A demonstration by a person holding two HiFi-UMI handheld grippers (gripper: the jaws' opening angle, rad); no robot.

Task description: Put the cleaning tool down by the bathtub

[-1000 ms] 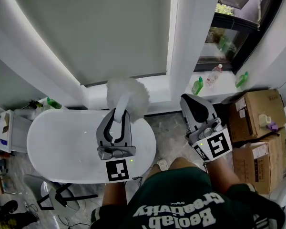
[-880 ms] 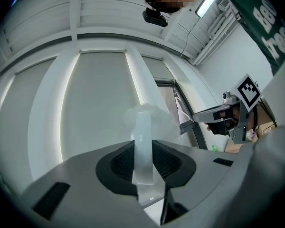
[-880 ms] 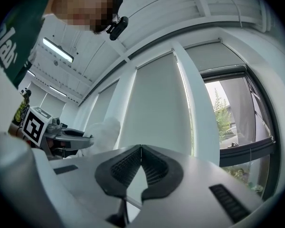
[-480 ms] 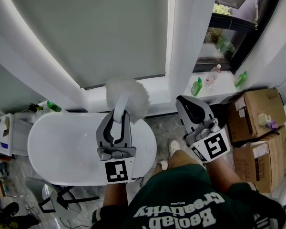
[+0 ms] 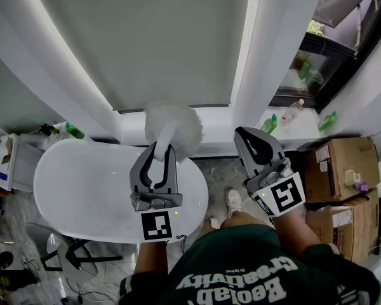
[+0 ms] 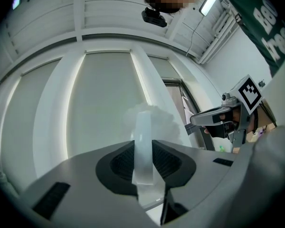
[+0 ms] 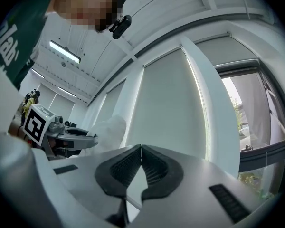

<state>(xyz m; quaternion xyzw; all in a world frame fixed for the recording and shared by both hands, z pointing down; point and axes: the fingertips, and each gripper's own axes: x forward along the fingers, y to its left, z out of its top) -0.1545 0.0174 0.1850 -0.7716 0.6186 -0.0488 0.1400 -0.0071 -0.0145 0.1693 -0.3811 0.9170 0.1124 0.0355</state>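
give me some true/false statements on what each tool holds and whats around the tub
1. The left tool is clamped on the handle of the white duster. True.
2. The right tool holds a green bottle. False: its jaws are shut with nothing between them.
3. The white duster lies inside the bathtub. False: it is held up in the air, off the bathtub.
4. Cardboard boxes stand on the person's right. True.
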